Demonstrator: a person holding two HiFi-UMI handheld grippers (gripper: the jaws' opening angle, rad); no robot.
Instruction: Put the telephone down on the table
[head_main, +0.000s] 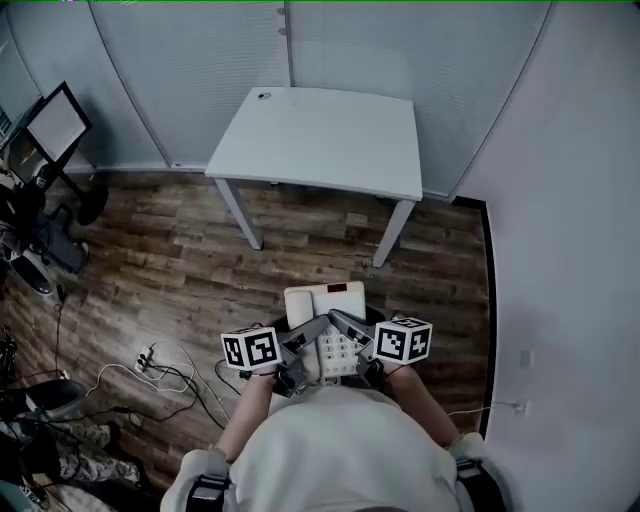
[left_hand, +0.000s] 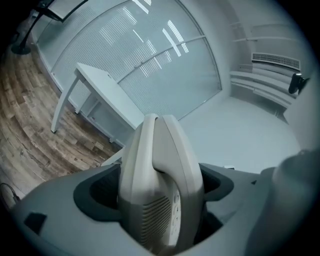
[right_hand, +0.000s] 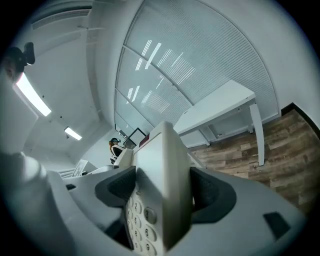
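Beige plastic of the telephone (head_main: 325, 300) sits in both my grips: the left gripper (left_hand: 160, 200) is clamped on the handset side, I think, and the right gripper (right_hand: 160, 195) on the keypad edge, so that it does not tip. I hold it low before my body, above the wooden floor (head_main: 180, 250), well apart from the white table (head_main: 330, 140) ahead.
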